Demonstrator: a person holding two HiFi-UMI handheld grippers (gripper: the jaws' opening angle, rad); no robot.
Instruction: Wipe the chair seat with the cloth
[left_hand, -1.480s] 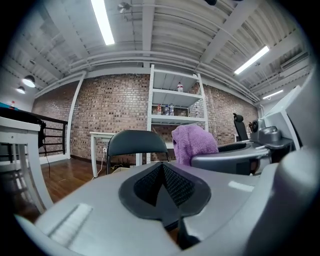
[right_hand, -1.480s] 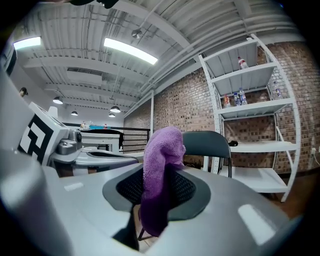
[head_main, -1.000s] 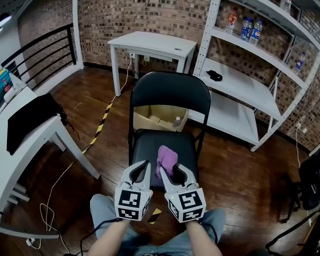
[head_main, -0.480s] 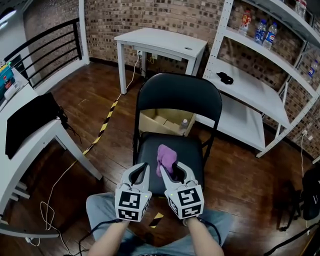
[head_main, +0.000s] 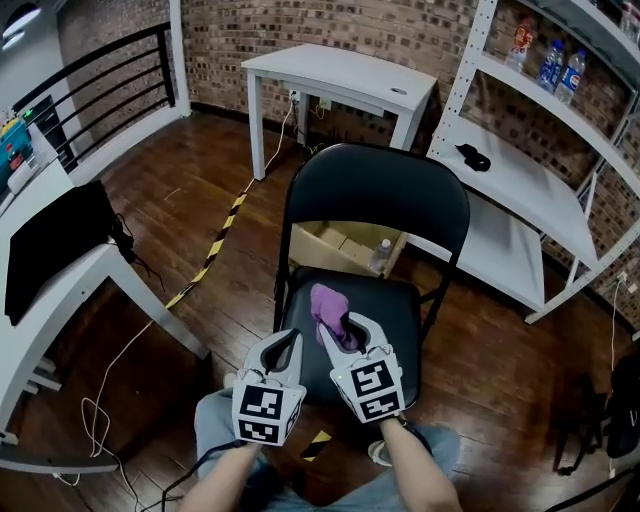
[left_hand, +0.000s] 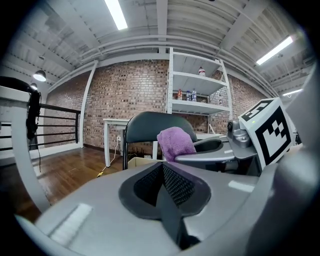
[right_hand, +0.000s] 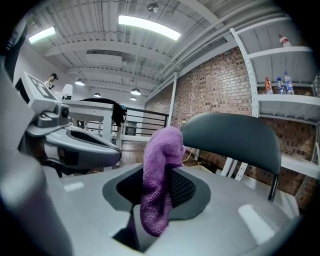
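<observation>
Your right gripper (head_main: 347, 333) has its fingers clamped on the purple cloth (head_main: 327, 304), which bunches up past the fingertips and hangs a fold down in front of the pads. In the head view the cloth sits over the left rear part of the black chair seat (head_main: 405, 322); you can't tell whether it touches the seat. Your left gripper (head_main: 284, 346) is just beside the right one, over the seat's front left edge, with its fingers pressed together and nothing between them. Both grippers point toward the chair backrest (head_main: 375, 190). An open cardboard box (head_main: 333, 245) with a small bottle (head_main: 380, 257) in it lies on the wooden floor (head_main: 200, 190) behind the chair. A small white table (head_main: 340, 73) stands against the brick wall, and a white shelf unit (head_main: 520, 185) is on the right.
</observation>
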